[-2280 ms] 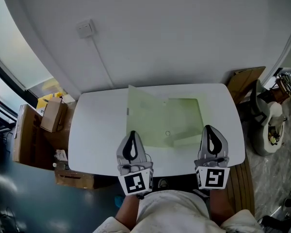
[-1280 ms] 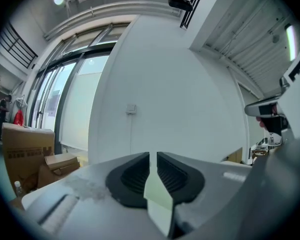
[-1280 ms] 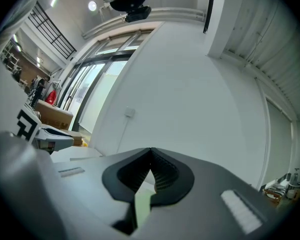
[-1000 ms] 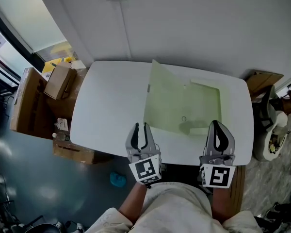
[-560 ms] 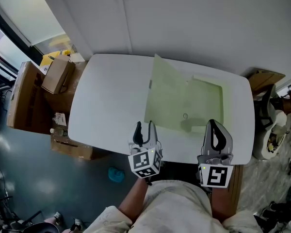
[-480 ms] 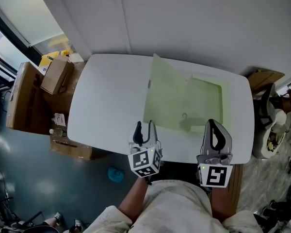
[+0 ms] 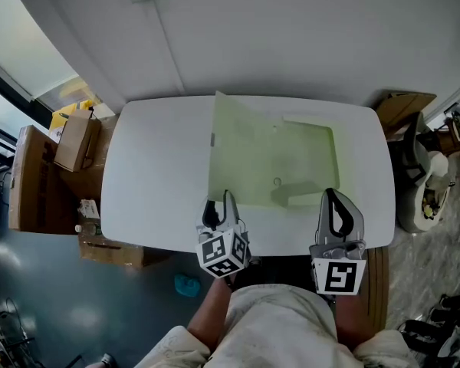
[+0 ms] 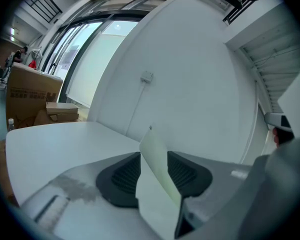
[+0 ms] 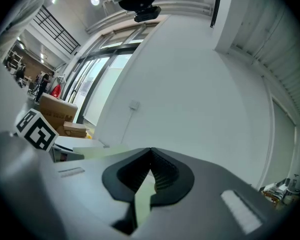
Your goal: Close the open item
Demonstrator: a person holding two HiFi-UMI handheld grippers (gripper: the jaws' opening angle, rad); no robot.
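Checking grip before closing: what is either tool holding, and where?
Nothing is held. Left tool: jaws just opened, folder flap between them, unpressed. Right tool: shut, empty.

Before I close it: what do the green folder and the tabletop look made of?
Green folder: probably thin, semi-matte plastic sheet; its raised flap stands stiff and flat.
Table: smooth white laminate or painted board; even sheen, no grain.
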